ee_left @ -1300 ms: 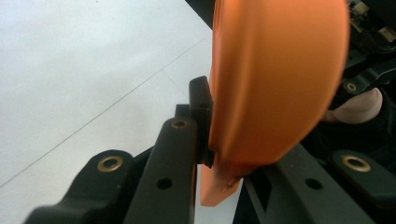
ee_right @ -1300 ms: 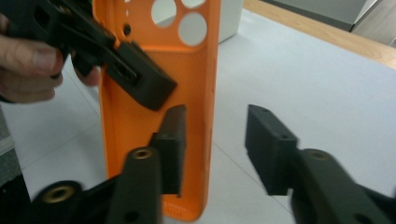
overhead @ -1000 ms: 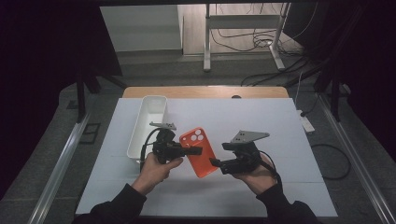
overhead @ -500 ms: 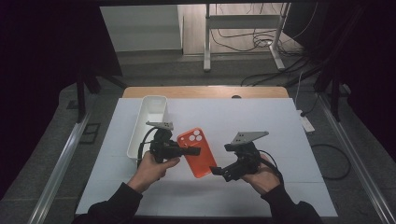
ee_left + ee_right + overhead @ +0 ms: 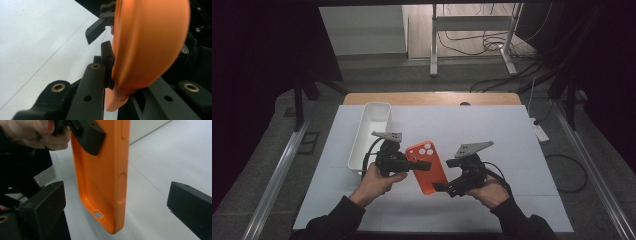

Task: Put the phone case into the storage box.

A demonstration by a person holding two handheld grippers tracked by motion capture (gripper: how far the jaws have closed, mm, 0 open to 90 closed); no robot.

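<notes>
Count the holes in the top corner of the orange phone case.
3, clustered in the top corner of the phone case, just above where the left gripper clamps it. The jaw could hide more.

No lettering, brand mark, number or sign can be read anywhere, neither on the orange phone case (image 5: 427, 167), nor on the white bin (image 5: 370, 134), nor on the white table (image 5: 522, 150).
</notes>
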